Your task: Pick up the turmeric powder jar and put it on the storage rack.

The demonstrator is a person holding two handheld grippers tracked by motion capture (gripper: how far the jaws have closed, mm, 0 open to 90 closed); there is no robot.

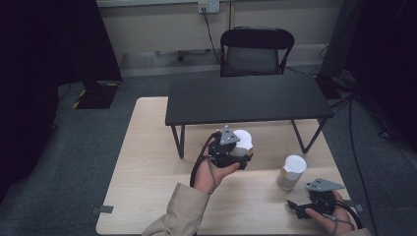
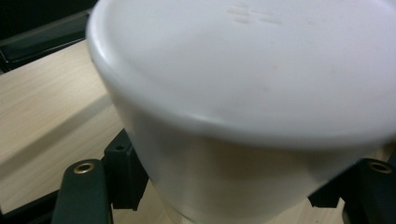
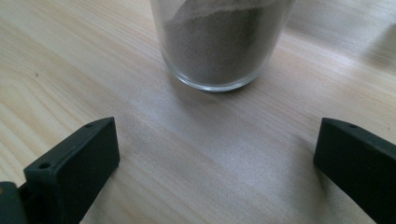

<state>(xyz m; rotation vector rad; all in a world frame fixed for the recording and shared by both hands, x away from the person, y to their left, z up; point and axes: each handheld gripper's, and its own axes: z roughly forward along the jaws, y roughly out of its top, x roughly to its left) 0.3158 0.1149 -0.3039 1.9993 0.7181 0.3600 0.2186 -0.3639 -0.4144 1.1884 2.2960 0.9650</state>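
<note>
One white-lidded jar (image 2: pixel 243 102) is clamped in the left gripper (image 1: pixel 241 153), near the black bench (image 1: pixel 246 101); its base is hidden. Right gripper (image 3: pixel 215 163) jaws are spread just before the sand-filled jar (image 3: pixel 219 42), top cropped.

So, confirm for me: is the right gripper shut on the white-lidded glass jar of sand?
No, the right gripper is open, short of the jar.

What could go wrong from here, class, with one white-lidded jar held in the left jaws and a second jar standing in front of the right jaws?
1. The left gripper is clamped on the white-lidded jar just below its lid; a smooth wall might slip.
2. The black bench stands close behind; raising the jar could knock its edge.
3. The second jar holds brown powder; the open right gripper could tip it if it advances carelessly.
</note>
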